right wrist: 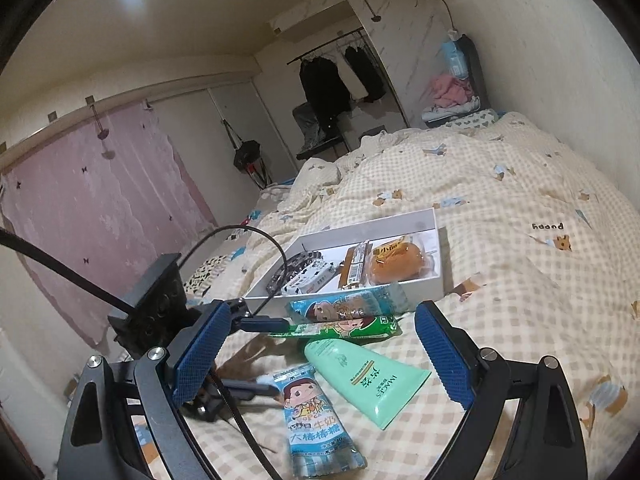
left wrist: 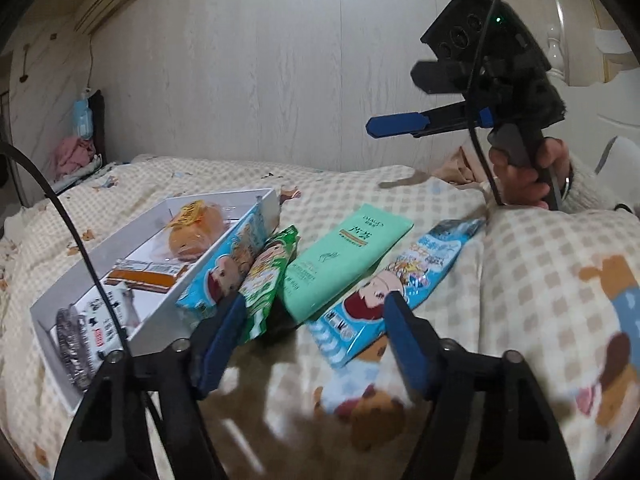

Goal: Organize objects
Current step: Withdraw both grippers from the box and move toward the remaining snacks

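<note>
- My left gripper [left wrist: 308, 320] is spread wide, empty, low over the bed, tips near the green candy pack [left wrist: 268, 280] and the blue lollipop pack [left wrist: 384, 292].
- My right gripper [right wrist: 320, 348] is also wide open, holding nothing, raised above the mint tube [right wrist: 368, 380].
- Tube lies on the checked quilt [right wrist: 520, 280] between both packs.
- Second blue pack [right wrist: 348, 307] leans against the white box [right wrist: 438, 248]; bread bun [right wrist: 396, 264] and snack bars inside.

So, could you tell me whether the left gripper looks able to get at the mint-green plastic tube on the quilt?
Probably yes: the left gripper has its jaws open low over the checked quilt, the mint-green plastic tube lies just ahead, uncovered, between snack packets.
</note>
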`<action>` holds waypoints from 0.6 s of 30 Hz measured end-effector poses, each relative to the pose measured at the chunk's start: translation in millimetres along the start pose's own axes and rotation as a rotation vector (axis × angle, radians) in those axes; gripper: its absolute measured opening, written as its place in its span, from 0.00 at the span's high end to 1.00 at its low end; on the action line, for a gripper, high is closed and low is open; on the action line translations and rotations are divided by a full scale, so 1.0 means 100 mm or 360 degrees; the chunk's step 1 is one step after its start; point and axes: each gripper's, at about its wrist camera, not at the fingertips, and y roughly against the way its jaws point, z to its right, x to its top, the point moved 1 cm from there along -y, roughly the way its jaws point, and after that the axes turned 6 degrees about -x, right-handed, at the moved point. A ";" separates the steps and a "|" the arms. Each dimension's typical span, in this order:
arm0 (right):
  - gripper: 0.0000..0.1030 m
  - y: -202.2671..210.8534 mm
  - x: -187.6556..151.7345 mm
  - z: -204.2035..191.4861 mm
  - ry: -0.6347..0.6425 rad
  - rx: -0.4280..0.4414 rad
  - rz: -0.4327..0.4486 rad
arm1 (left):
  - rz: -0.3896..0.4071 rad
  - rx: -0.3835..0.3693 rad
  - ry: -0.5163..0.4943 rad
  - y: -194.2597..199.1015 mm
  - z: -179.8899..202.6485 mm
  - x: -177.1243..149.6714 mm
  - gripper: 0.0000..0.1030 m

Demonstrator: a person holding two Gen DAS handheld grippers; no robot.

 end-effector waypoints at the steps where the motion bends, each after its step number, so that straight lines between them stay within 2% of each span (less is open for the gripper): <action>1: 0.09 -0.01 -0.01 0.00 -0.0002 0.0001 -0.0002 | 0.0018 -0.0003 0.0019 0.06 -0.04 0.00 0.29; 6: 0.09 -0.03 -0.02 0.06 -0.0029 0.0004 -0.0010 | 0.0161 0.0020 0.0206 0.39 -0.32 0.01 0.31; 8: 0.09 -0.03 -0.02 0.07 -0.0031 0.0004 -0.0015 | 0.0212 0.0028 0.0289 0.48 -0.44 0.00 0.42; 9: 0.09 -0.03 -0.03 0.06 -0.0027 0.0006 -0.0017 | 0.0225 0.0031 0.0336 0.50 -0.50 -0.01 0.43; 11: 0.09 -0.05 -0.01 0.03 -0.0017 0.0018 -0.0035 | 0.0199 0.0036 0.0414 0.45 -0.57 -0.02 0.48; 14: 0.09 -0.08 0.05 0.00 -0.0007 0.0007 -0.0088 | 0.0176 0.0086 0.0423 0.37 -0.56 -0.06 0.49; 18: 0.09 -0.07 0.08 -0.01 0.0026 0.0097 -0.0134 | 0.0185 0.0091 0.0442 0.33 -0.46 -0.14 0.49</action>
